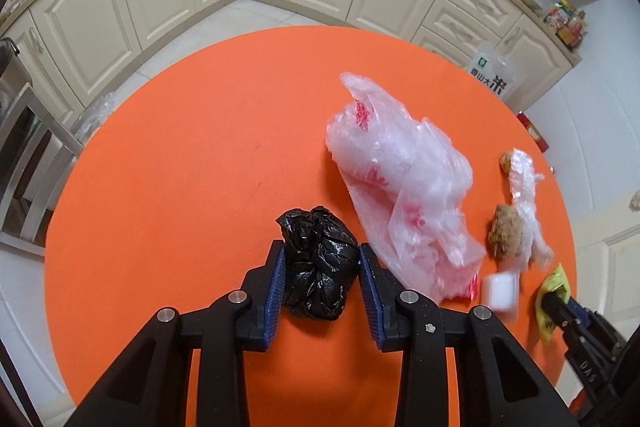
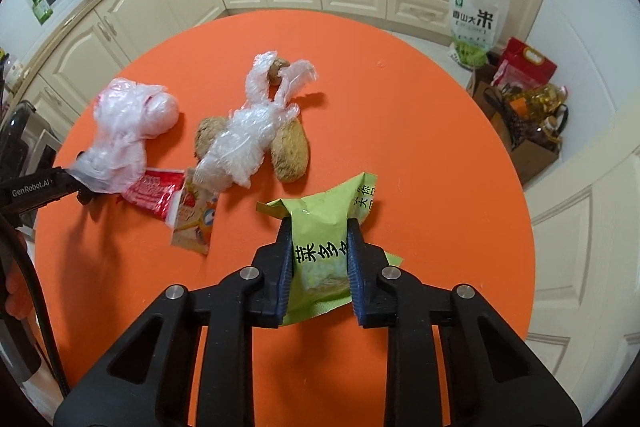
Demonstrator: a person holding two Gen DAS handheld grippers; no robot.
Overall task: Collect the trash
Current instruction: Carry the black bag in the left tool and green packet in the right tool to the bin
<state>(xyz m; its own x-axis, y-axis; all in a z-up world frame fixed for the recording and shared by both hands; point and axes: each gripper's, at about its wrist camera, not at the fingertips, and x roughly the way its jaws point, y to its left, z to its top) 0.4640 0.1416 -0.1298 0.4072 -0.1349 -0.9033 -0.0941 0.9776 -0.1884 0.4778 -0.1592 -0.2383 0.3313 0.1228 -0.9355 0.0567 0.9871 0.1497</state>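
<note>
Beside the crumpled clear plastic bag [image 1: 400, 187], the left gripper [image 1: 322, 259] pinches a black crumpled bag [image 1: 320, 267]; the right gripper [image 2: 319, 243] pinches a green snack packet [image 2: 324, 231].

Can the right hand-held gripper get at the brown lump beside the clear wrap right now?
Probably not as things stand: the right hand-held gripper is shut on the green snack packet. The brown lump lies uncovered on the orange table just beyond it, so the path looks free once the packet is dropped.

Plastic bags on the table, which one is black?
The crumpled black bag between the left gripper fingers, pressed by both pads. The bigger bag beside it is translucent white with red print.
</note>
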